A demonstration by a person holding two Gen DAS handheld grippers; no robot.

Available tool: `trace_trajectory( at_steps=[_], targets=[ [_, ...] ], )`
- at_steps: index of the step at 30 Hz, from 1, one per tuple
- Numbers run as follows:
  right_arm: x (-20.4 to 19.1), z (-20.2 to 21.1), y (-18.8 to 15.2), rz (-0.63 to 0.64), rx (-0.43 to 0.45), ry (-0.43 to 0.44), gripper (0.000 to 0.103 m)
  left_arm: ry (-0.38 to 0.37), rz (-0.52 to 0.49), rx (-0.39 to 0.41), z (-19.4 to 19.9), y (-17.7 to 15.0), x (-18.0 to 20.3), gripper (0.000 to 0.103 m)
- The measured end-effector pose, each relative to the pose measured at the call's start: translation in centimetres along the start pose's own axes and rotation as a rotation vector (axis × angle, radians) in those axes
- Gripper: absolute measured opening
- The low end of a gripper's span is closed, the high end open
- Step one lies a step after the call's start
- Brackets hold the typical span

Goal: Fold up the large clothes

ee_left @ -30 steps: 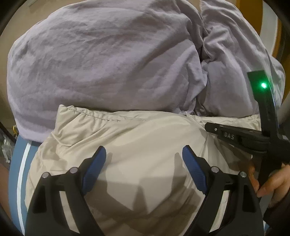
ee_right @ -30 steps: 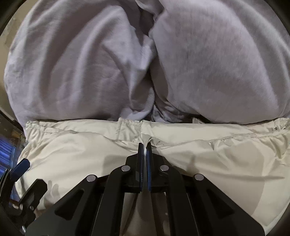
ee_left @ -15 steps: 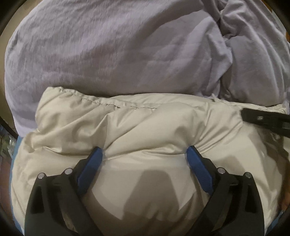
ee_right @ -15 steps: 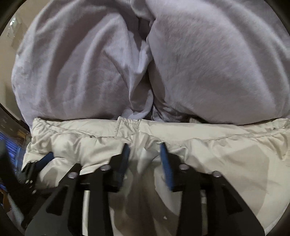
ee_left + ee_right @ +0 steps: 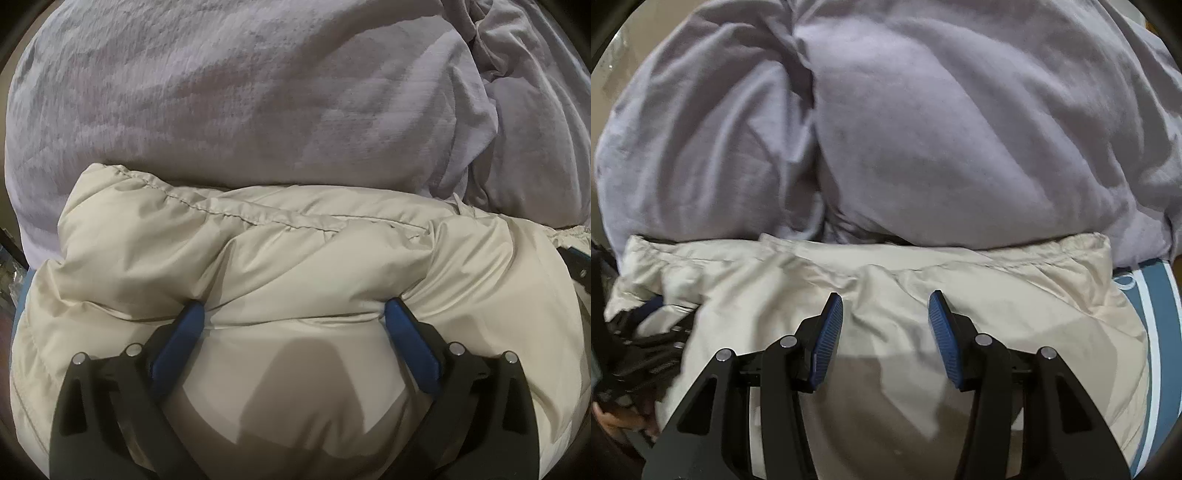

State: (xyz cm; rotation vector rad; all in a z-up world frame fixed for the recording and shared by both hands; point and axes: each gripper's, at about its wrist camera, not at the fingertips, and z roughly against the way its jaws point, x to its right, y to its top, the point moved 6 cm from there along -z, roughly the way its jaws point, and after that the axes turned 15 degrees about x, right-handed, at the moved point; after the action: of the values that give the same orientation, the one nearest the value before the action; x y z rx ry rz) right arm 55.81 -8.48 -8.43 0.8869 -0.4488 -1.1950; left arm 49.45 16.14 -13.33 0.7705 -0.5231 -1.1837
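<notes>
Over cream jacket (image 5: 295,258), left tool (image 5: 291,314) wide apart, right tool (image 5: 884,308) opening, contact unclear.

Dim, warm indoor light is falling from above, casting soft grey shadows onto the puffy cream quilted jacket (image 5: 295,258). Fisheye distortion is bending edges; black vignetting is framing corners, with slight blur.

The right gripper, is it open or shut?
Open: the right gripper has just been opening, its blue pads apart, pinching nothing, above the beige jacket.
</notes>
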Motion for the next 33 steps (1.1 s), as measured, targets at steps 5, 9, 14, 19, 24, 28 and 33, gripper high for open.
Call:
trace_trajectory(
  at_steps=[5,9,14,19,24,28,33],
  targets=[
    [0.5,-1.4,-1.3,0.019,-0.014,-0.044,0.058,-0.003,0.008,0.0,-0.3,-0.6,-0.9,0.1],
    [0.4,-2.1,-2.0,0.049,-0.001,-0.067,0.061,-0.005,0.013,0.004,-0.7,-0.6,-1.0,0.101],
    [0.4,-2.7,-2.6,0.069,0.017,-0.081,0.064,-0.006,0.02,0.01,-1.2,-0.7,-1.2,0.101],
    [0.1,-3.7,-3.2,0.078,0.03,-0.086,0.067,-0.005,0.024,0.014,-2.2,-0.8,-1.2,0.101],
    [0.2,-4.7,-4.2,0.082,0.049,-0.086,0.069,-0.001,0.026,0.02,-2.4,-1.3,-0.6,0.101],
    [0.1,-3.5,-4.3,0.101,0.018,-0.094,0.069,0.01,0.03,0.009,-1.5,-1.2,-0.7,0.101],
    [-0.7,0.6,-3.1,0.036,0.073,-0.013,0.069,0.002,0.049,0.049,0.6,-0.3,-0.8,0.1]
  ],
)
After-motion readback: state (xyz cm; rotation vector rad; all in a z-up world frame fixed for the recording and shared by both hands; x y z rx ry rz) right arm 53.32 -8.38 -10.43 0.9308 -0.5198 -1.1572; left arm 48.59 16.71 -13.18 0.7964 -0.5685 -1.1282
